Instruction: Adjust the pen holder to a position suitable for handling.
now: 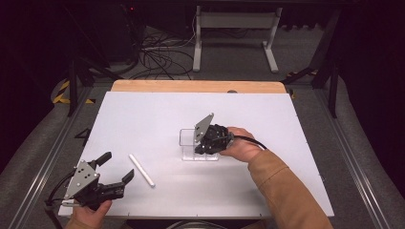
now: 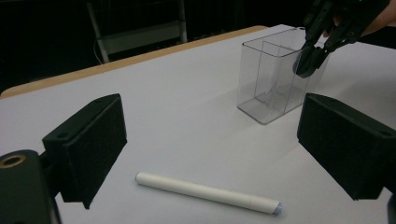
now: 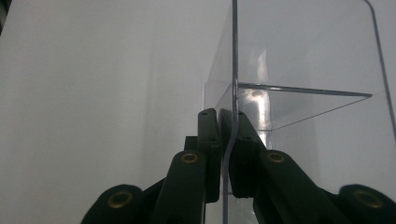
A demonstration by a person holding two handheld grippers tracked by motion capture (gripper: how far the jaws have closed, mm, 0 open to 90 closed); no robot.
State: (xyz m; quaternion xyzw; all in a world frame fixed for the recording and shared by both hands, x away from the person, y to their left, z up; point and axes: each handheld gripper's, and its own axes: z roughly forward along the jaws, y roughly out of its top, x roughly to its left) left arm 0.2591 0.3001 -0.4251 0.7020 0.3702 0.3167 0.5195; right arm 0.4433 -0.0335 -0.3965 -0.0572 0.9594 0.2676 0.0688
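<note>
A clear plastic box (image 1: 188, 143) with an inner divider stands upright near the middle of the white table. My right gripper (image 1: 206, 147) is shut on the box's near wall (image 3: 233, 70), one jaw inside and one outside; the left gripper view shows the same pinch on the box (image 2: 268, 79) by the right gripper (image 2: 309, 63). A white marker pen (image 1: 141, 170) lies flat at the front left, its capped end toward me. My left gripper (image 1: 116, 167) hovers open just left of the pen, with the pen (image 2: 208, 192) lying on the table between and ahead of its jaws.
The white table top (image 1: 143, 119) ends in a wooden strip (image 1: 198, 86) at the far edge. Beyond it stand a white table frame (image 1: 234, 38) and loose cables (image 1: 160, 57) on the floor. A tan sleeve (image 1: 286, 191) comes in from the bottom right.
</note>
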